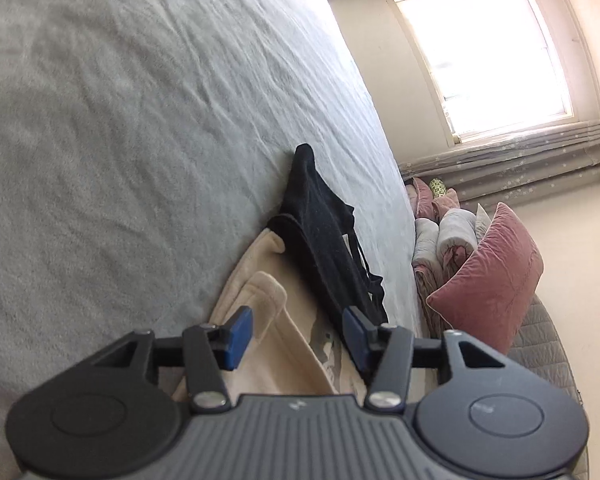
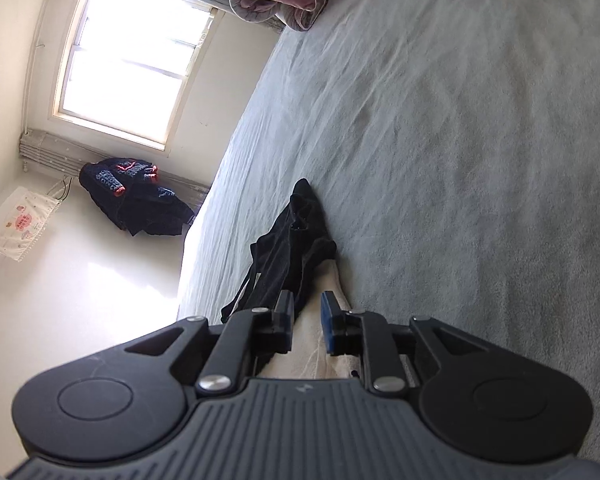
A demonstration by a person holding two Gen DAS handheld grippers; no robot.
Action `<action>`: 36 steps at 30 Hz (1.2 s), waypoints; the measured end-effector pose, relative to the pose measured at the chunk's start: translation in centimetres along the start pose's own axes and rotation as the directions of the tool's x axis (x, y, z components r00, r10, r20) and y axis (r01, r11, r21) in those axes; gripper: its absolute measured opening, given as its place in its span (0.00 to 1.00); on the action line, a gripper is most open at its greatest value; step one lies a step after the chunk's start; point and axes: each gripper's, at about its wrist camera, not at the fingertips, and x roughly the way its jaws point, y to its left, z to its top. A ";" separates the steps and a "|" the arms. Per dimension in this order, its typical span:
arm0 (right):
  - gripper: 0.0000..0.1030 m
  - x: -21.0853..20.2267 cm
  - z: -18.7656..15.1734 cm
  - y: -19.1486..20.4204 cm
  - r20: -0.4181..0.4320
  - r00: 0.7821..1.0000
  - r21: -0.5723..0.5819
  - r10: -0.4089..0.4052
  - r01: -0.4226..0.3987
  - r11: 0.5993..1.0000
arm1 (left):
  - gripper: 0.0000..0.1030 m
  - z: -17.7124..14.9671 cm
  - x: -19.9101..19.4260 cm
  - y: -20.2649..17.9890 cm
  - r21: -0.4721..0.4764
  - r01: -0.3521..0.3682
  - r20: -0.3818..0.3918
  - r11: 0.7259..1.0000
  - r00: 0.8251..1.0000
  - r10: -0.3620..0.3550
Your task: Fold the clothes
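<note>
A cream garment [image 1: 268, 320] lies on the grey bed sheet [image 1: 120, 140], with a black garment [image 1: 324, 232] with straps resting along its far edge. My left gripper [image 1: 298, 338] hovers over the cream garment, open wide, with nothing between its blue pads [image 1: 240, 336]. In the right wrist view the same black garment [image 2: 296, 240] stretches ahead, and a strip of the cream garment [image 2: 310, 344] shows through the narrow gap of my right gripper [image 2: 308, 324]. Its jaws stand a little apart, and I see no cloth pinched between them.
The bed sheet [image 2: 460, 140] spreads wide to one side. Pink cushions [image 1: 492, 276] and rolled bedding [image 1: 440, 240] sit at the bed's end. A dark clothes pile [image 2: 132, 196] hangs near the window [image 2: 132, 60], beside a white covered unit [image 2: 16, 224].
</note>
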 end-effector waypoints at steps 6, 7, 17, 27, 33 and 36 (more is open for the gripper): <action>0.39 1.0 -2.2 3.3 0.006 0.989 -0.354 -0.147 0.140 0.925 | 0.59 1.0 -0.2 -3.5 0.293 -0.206 0.007 0.934 0.977 0.214; 0.39 1.3 -2.7 3.8 0.014 0.985 -0.420 -0.170 0.160 0.893 | 0.59 0.9 0.0 -4.2 0.358 -0.236 0.018 0.903 0.969 0.246; 0.39 5.1 -6.4 5.4 0.089 0.955 -0.709 -0.284 0.261 0.655 | 0.48 -2.1 3.4 -5.1 0.626 -0.296 0.095 0.721 0.947 0.307; 0.19 5.8 -7.5 5.8 0.152 0.942 -0.757 -0.299 0.305 0.578 | 0.09 -3.7 3.5 -6.0 0.727 -0.337 0.190 0.599 0.936 0.296; 0.15 4.1 -7.1 6.5 0.190 0.958 -0.730 -0.213 0.283 0.622 | 0.08 -3.3 2.2 -5.9 0.683 -0.330 0.218 0.652 0.944 0.249; 0.15 3.5 -6.4 6.6 0.196 0.965 -0.688 -0.174 0.262 0.677 | 0.08 -3.2 2.1 -5.8 0.666 -0.332 0.220 0.668 0.943 0.250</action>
